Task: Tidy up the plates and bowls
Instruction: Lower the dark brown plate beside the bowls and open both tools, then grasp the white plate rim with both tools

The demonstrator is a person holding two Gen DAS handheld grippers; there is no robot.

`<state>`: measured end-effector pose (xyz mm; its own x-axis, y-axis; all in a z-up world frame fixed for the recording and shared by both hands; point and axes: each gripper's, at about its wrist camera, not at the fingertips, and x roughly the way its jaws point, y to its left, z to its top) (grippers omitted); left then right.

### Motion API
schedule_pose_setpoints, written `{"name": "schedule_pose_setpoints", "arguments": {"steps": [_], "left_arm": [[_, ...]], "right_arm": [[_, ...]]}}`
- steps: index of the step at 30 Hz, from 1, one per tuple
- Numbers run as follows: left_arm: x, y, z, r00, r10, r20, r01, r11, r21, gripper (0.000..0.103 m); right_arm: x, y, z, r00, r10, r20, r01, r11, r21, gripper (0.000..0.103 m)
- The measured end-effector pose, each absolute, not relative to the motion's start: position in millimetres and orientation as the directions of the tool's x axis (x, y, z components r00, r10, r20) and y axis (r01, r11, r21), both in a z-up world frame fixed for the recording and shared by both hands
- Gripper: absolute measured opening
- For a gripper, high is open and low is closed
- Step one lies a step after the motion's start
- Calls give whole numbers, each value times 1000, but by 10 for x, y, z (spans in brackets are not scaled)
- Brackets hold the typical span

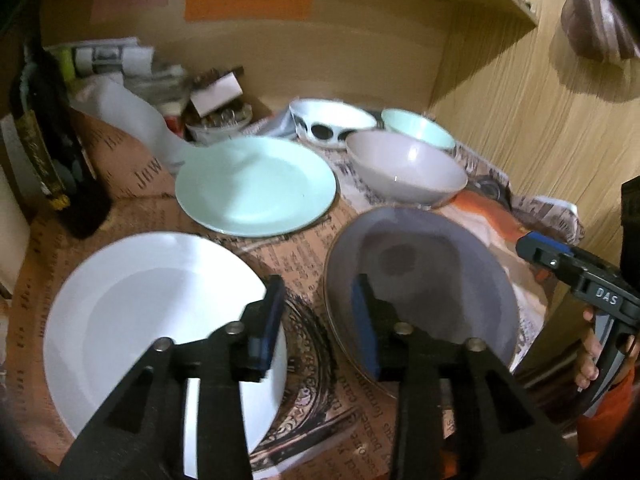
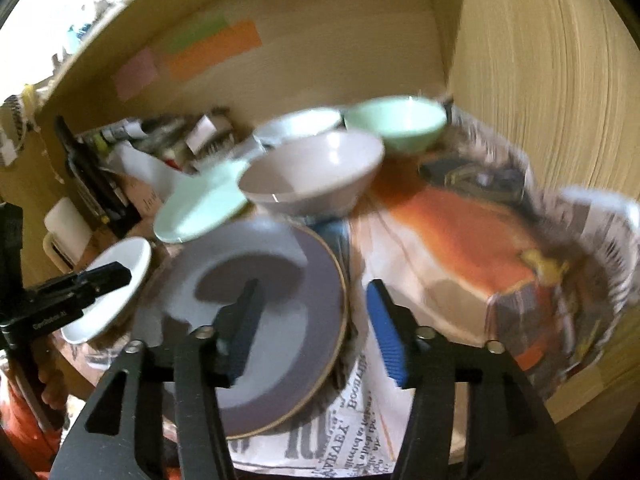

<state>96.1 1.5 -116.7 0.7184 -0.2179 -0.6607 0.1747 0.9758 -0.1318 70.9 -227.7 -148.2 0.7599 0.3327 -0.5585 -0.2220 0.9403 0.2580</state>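
Newspaper-covered shelf point(image 1: 304, 248), wood-lined. Grey plate point(image 1: 420, 276) central; white plate point(image 1: 152, 312) left of it, grey bowl point(image 1: 404, 172) behind. Left gripper point(image 1: 318, 320) and right gripper point(image 2: 316, 324) both parted, empty.

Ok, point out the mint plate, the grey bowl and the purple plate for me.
mint plate point(image 1: 256, 186), left wrist view, middle of its flat face.
grey bowl point(image 1: 404, 168), left wrist view, inside wall.
purple plate point(image 2: 320, 280), right wrist view, right side of its face near the rim.

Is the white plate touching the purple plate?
Apart. The left wrist view shows a strip of printed newspaper between the white plate and the purple plate.
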Motion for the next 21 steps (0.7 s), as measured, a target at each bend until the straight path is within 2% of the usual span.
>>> {"name": "schedule_pose_setpoints", "arguments": {"steps": [6, 12, 17, 21], "left_arm": [[770, 128, -913, 792, -172, -586, 145, 985, -94, 48], [541, 361, -707, 850, -99, -518, 86, 995, -49, 66], [384, 643, -640, 878, -35, -478, 21, 999, -34, 88], [289, 920, -656, 879, 18, -477, -37, 999, -30, 93]], "right_arm": [[617, -2075, -1251, 788, 370, -492, -292, 928, 230, 66], [639, -1766, -1141, 770, 445, -457, -382, 896, 228, 67], [714, -1396, -1098, 733, 503, -457, -461, 862, 210, 68], [746, -1163, -1098, 701, 539, -466, -510, 836, 201, 68]]}}
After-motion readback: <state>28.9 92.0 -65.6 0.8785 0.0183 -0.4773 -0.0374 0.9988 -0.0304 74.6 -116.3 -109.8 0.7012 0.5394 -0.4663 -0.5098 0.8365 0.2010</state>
